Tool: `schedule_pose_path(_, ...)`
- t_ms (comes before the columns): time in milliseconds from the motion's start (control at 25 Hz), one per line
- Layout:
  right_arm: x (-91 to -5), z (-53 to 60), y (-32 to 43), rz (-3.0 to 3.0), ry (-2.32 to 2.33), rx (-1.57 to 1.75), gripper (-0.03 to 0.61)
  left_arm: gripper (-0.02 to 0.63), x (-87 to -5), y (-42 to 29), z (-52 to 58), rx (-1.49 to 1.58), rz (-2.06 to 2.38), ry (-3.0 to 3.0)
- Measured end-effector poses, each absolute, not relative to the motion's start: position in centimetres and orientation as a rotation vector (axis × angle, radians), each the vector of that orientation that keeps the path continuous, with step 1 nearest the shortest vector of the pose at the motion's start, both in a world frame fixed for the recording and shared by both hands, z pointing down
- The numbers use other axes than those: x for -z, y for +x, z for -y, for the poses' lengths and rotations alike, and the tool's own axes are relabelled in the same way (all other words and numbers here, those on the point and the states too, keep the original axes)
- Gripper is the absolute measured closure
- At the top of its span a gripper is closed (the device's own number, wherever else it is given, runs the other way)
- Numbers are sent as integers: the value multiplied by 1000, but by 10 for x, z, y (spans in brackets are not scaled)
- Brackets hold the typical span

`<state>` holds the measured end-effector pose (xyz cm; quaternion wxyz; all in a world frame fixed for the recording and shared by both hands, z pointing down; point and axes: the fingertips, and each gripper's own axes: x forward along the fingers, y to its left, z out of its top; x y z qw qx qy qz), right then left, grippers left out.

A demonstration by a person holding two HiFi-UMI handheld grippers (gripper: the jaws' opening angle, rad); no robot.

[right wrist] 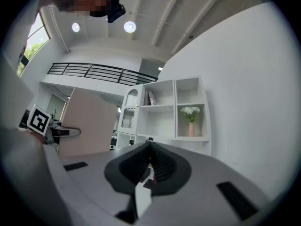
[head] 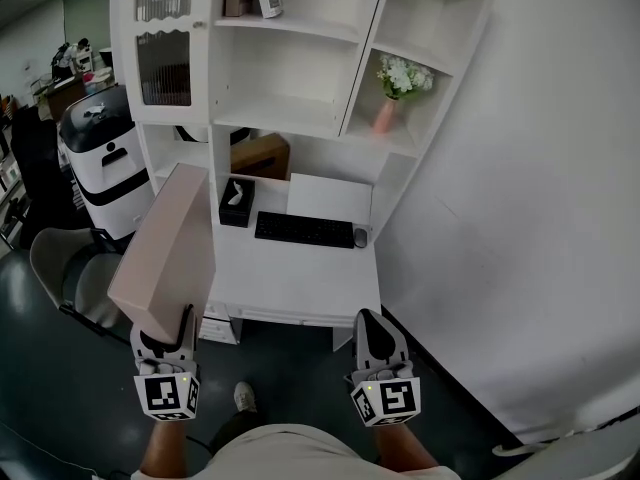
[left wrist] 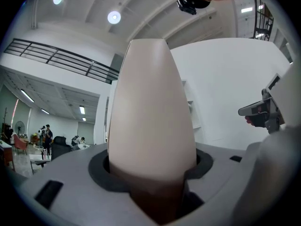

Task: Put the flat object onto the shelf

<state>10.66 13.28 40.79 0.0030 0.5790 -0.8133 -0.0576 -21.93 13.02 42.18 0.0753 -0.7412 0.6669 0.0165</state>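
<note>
Pale flat object (head: 165, 253) stood on end in a grip, well apart from the white shelf (head: 290, 120)

The flat object was a plain pinkish-beige slab, broad-faced and box-like, with no markings visible; its lower end was clamped between the jaws of the left gripper (head: 165, 330); from there it rose tilted, its upper end leaning toward the shelf and touching none of its boards; the shelf was a tall white unit of open compartments, set in columns, standing upright beyond the object.
</note>
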Motion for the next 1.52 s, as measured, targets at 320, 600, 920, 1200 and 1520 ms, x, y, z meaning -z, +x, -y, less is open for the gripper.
schedule_pose_path(320, -407, -64, 88, 2532, 1846, 186, 575, 334, -426, -230, -59, -39, -1957, -2266)
schedule_pose_path(600, -404, -19, 69, 2517, 1881, 186, 575, 334, -425, -241, -10, -33, -1913, -2309)
schedule_pose_path(920, -396, 14, 48, 2498, 1926, 200, 575, 334, -426, -252, 33, -30, -1847, -2358)
schedule_pose_path(1200, -400, 33, 48, 2479, 1939, 182, 575, 334, -419, -248, 61, -30, -1816, -2372)
schedule_pose_path(1520, -400, 70, 67, 2507, 1925, 188, 575, 334, -419, -228, 95, -15, -1811, -2363)
